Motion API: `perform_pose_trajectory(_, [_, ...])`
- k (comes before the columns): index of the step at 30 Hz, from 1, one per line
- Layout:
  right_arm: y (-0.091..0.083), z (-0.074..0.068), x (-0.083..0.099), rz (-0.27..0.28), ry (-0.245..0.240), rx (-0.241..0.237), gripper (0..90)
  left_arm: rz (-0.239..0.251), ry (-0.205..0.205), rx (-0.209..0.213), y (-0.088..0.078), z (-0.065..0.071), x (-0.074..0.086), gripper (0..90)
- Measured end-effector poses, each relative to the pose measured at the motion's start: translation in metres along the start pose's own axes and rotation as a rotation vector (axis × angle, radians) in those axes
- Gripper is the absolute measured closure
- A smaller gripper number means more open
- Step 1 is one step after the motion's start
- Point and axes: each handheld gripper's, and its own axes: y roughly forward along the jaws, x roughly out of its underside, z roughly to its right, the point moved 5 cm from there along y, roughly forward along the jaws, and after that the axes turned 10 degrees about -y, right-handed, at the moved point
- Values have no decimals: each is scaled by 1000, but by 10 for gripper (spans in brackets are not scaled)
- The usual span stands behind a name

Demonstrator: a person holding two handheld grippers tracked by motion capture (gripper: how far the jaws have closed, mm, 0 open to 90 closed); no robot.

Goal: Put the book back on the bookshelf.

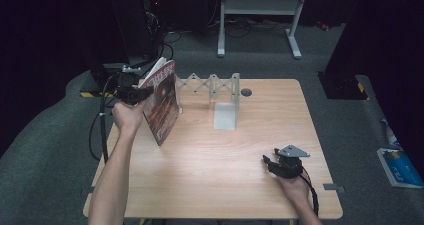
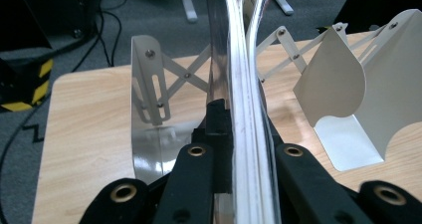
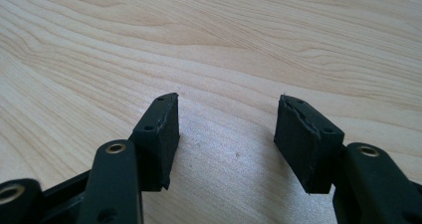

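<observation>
While my left gripper (image 1: 131, 92) holds the magazine (image 1: 162, 102) upright, its jaws are clenched on the edge of it; in the left gripper view the glossy pages (image 2: 244, 109) run straight up between the two black jaws. The magazine stands on the wooden surface (image 1: 225, 160), at the left end of the white extendable rack (image 1: 215, 87), with its lower corner on the wood and its top leaning a little away from my hand. I cannot tell whether it already sits inside a slot of the rack or only just beside it.

My right gripper (image 1: 280, 166) rests low over the surface, well apart from the rack, on the near right side of it. Its jaws are released and nothing is between them; in the right gripper view I see bare wood (image 3: 226, 139) between the two pads.

I judge that the work is to stand the magazine in the rack. The lifting and the turning upright are done. What is left, I think, is to settle the magazine against a divider (image 2: 149, 84) and then to let go of it.

Counting: one magazine, one rack, two grippers. In the left gripper view the rack shows two upright plates, the narrow divider and one wide curved bookend (image 2: 348, 84).
</observation>
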Motion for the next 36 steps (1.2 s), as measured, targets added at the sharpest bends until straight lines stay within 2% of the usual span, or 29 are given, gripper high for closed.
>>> perform_pose_trajectory(18, [0,0,0,0,-1,0,428,101,-5,-16,7,0,-8,838])
perform_pose_trajectory(28, [0,0,0,1,0,0,428,117,-3,-2,15,1,-4,837])
perform_pose_trajectory(33, [0,0,0,1,-2,-1,428,105,21,4,16,-2,-3,829])
perform_pose_trajectory(36, [0,0,0,1,-1,0,428,99,13,1,15,-6,-3,824])
